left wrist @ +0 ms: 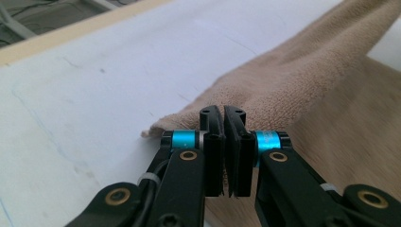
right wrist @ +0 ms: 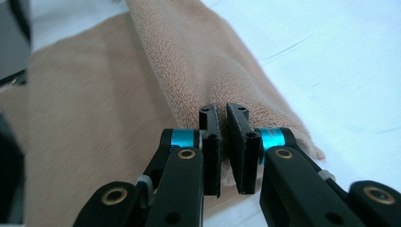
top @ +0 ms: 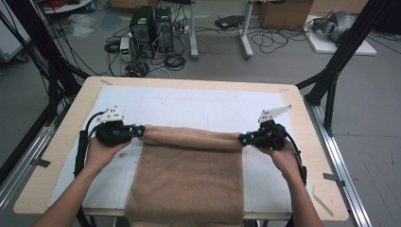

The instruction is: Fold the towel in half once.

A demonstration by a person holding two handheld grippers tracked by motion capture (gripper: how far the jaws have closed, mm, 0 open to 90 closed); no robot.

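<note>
The left gripper pinches the tan towel at its far left corner. The right gripper pinches the far right corner, the far edge raised above the white table.

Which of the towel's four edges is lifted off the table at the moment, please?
The far edge of the brown towel, pinched at its ends by the left hand-held gripper and right hand-held gripper. The near edge hangs over the table's front.

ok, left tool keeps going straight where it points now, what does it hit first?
The left tool points along the lifted fold of the tan towel it is already clamped on, so it would meet more towel; beyond that, roughly the right tool, though depth is unclear.
</note>
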